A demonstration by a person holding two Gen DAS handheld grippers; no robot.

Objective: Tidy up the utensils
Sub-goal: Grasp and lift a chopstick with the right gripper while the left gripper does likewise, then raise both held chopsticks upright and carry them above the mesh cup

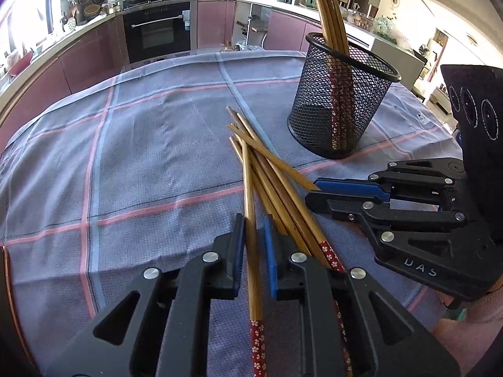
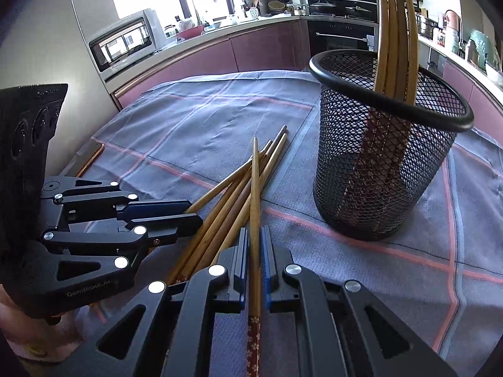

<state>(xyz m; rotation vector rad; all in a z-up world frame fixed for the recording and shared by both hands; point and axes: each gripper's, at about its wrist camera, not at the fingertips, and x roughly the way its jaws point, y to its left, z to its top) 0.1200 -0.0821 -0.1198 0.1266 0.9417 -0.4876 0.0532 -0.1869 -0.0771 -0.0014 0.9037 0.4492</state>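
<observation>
Left tongs, foreground of the left wrist view: fingers parted, straddling one chopstick that lies on the pile; a gap shows on either side of the stick, so it is not clamped. Right tongs, foreground of the right wrist view: blue pads pressed against a single chopstick, whose patterned red end points back toward the camera and whose tip angles up over the pile.

Middle ground: loose chopsticks lie crossed in a fan on the checked cloth that covers the surface, just beside both tongs. In the left view the right tongs reach in from the right, tips at the edge of the pile.

Beyond: a black mesh cup stands upright on the cloth, near the pile but apart from it. Several chopsticks stand in it, red ends down, leaning on its rim.

Background: kitchen counters and an oven.
</observation>
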